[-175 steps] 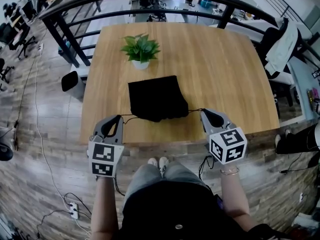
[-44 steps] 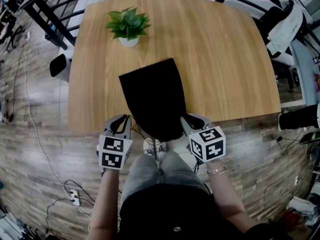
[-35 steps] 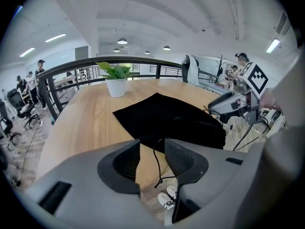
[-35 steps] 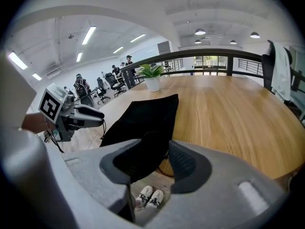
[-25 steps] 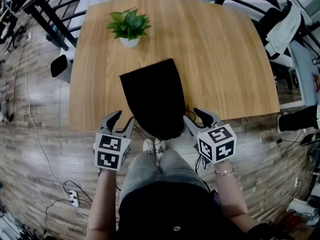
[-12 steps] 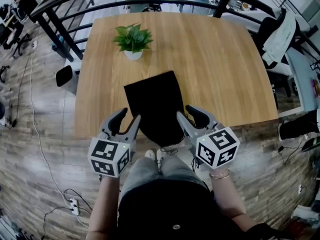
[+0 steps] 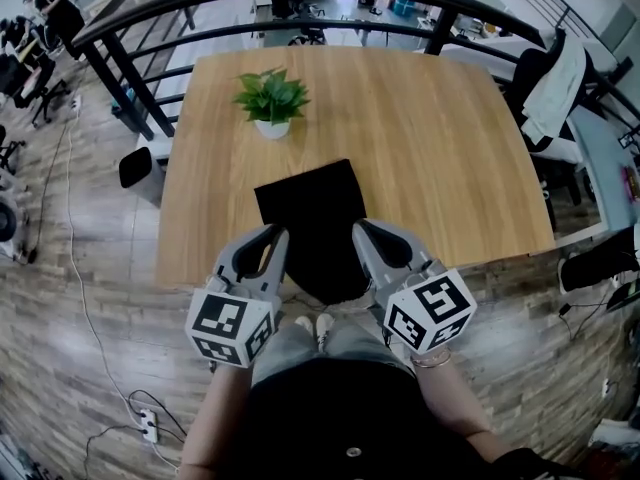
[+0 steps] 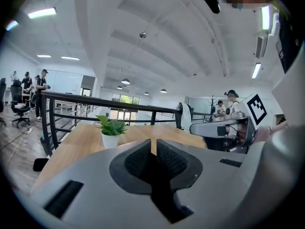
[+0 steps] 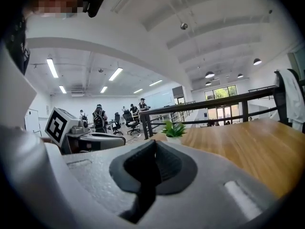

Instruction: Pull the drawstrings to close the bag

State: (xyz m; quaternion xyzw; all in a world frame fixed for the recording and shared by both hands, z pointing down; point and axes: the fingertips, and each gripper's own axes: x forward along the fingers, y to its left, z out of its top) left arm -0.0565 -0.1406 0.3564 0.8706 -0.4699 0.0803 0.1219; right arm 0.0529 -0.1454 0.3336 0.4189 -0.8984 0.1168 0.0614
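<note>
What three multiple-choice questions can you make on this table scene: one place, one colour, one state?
1. Relative to the bag, the potted plant stands: A on it; B beyond it on the table; C inside it.
2. The bag is: A white; B red; C black.
3. The right gripper's jaws are: A together, empty; B wide apart; C on a leaf.
B: bare wood separates them, plant farther off. C: its cloth is black. A: the right gripper view shows pads meeting.

My R gripper (image 9: 153,149): jaws just closed, pads together, nothing btwn. Potted plant (image 9: 174,129) ahead on wood table (image 9: 238,144). L gripper (image 9: 119,140) off to the left, black railing (image 9: 214,105) behind.
</note>
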